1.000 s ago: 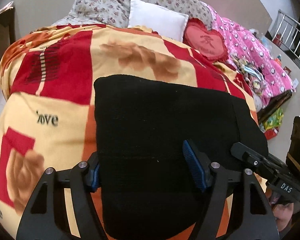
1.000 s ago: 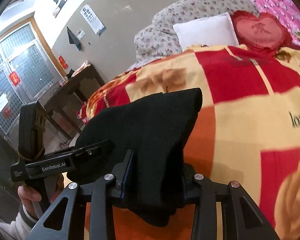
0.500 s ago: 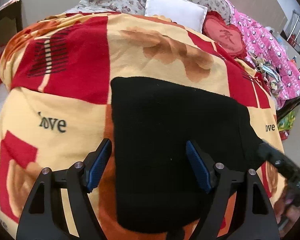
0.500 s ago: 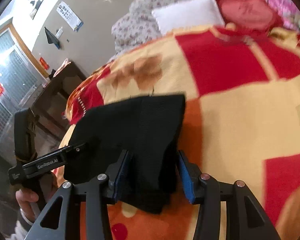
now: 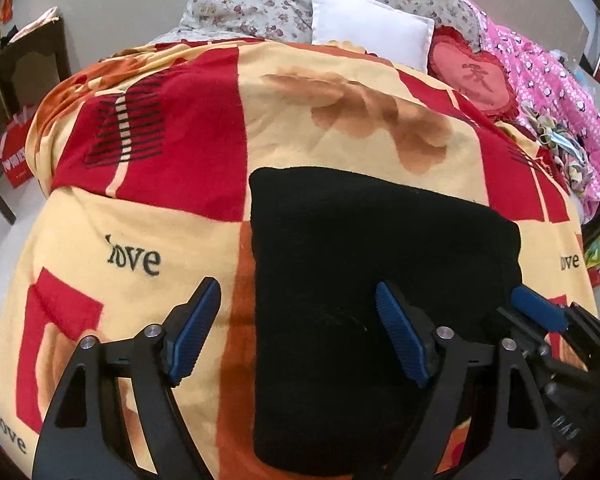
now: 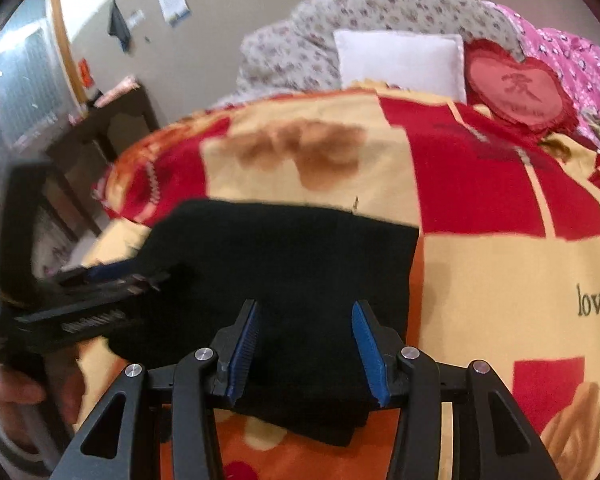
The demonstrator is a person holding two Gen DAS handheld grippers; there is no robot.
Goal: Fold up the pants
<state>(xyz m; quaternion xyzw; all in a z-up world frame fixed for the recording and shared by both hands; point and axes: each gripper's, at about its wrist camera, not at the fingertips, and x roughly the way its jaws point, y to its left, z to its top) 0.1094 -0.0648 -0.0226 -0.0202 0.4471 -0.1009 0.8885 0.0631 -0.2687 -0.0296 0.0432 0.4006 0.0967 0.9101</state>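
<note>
A: The left gripper (image 5: 298, 332) has its blue-padded jaws opening wide, one pad over the bedspread and one over the cloth, pressing nothing. The right gripper (image 6: 306, 350) stands part open astride the near edge of the folded black knit pants (image 5: 380, 280), pads clear of the fabric as far as I can tell.

B: Where do the pants lie?

A: Flat, as a squarish bundle on the red-and-yellow patterned bedspread (image 5: 172, 208), close to the bed's near edge, well apart from the white square pillow (image 5: 370, 34) at the head.

B: How will they handle?

A: Soft, light and limp, I judge; layers could slide apart. Best pinch through all the layers at a folded edge or corner.
</note>
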